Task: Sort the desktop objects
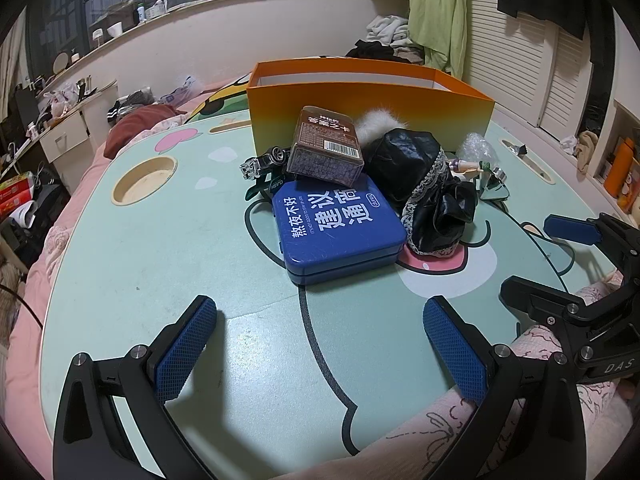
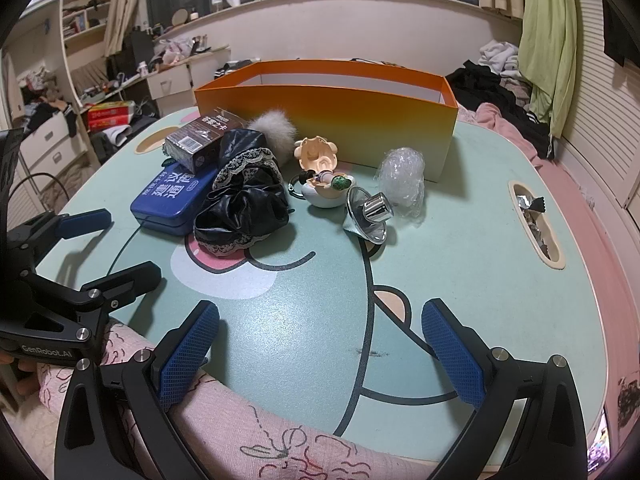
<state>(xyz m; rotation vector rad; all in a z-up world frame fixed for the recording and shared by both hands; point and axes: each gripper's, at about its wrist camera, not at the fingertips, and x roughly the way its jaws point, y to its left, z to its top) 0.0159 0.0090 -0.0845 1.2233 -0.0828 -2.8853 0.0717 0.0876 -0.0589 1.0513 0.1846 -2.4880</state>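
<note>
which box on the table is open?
The orange box behind the pile: no lid, white inside showing. The blue tin is shut, and the brown carton on it is sealed.

In front of one orange box (image 2: 326, 110): one blue tin (image 2: 172, 196); one brown carton (image 2: 204, 142); one black cloth (image 2: 244, 196); one figurine (image 2: 320, 176); one fur ball (image 2: 274, 128); one plastic wad (image 2: 402, 176); one chrome top (image 2: 370, 216); one toy car (image 1: 264, 162).

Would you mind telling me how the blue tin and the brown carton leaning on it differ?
The blue tin lies flat on the table; the brown carton sits tilted, propped on the tin's far edge. The tin is wide, shallow and round-cornered; the carton is narrower and blockier. The tin carries large white characters; the carton shows a barcode. Both sit before the orange box, untouched by either gripper's fingers.
</note>
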